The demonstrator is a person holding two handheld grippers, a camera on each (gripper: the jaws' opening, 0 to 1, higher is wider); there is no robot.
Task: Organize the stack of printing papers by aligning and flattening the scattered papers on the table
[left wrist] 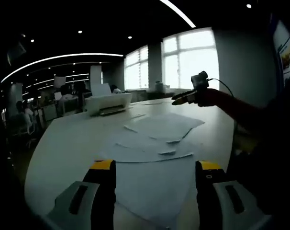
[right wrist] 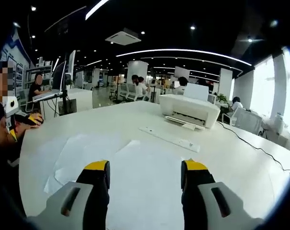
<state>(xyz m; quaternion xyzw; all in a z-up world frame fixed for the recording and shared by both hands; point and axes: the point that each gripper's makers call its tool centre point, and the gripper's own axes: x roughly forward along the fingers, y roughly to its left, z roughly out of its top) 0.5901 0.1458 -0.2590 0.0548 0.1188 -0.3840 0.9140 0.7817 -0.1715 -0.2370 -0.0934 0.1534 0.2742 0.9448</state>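
Several white printing papers (left wrist: 154, 139) lie scattered and overlapping on the white table (left wrist: 63, 143), some skewed with corners sticking out. My left gripper (left wrist: 154, 173) hovers open just above the nearest sheet, with nothing between its yellow-tipped jaws. My right gripper (left wrist: 182, 99) is held in a hand, up in the air beyond the papers on the right. In the right gripper view, my right gripper (right wrist: 145, 173) is open and empty over the loose sheets (right wrist: 130, 167). Part of my left gripper (right wrist: 13, 125) shows at the left edge.
A white printer (left wrist: 108, 103) (right wrist: 188, 110) stands at the back of the table. A long white strip (right wrist: 170, 137) lies in front of it and a black cable (right wrist: 260, 148) runs beside it. Office desks with seated people (right wrist: 37, 86) lie beyond the table. The person's dark sleeve (left wrist: 260, 124) is on the right.
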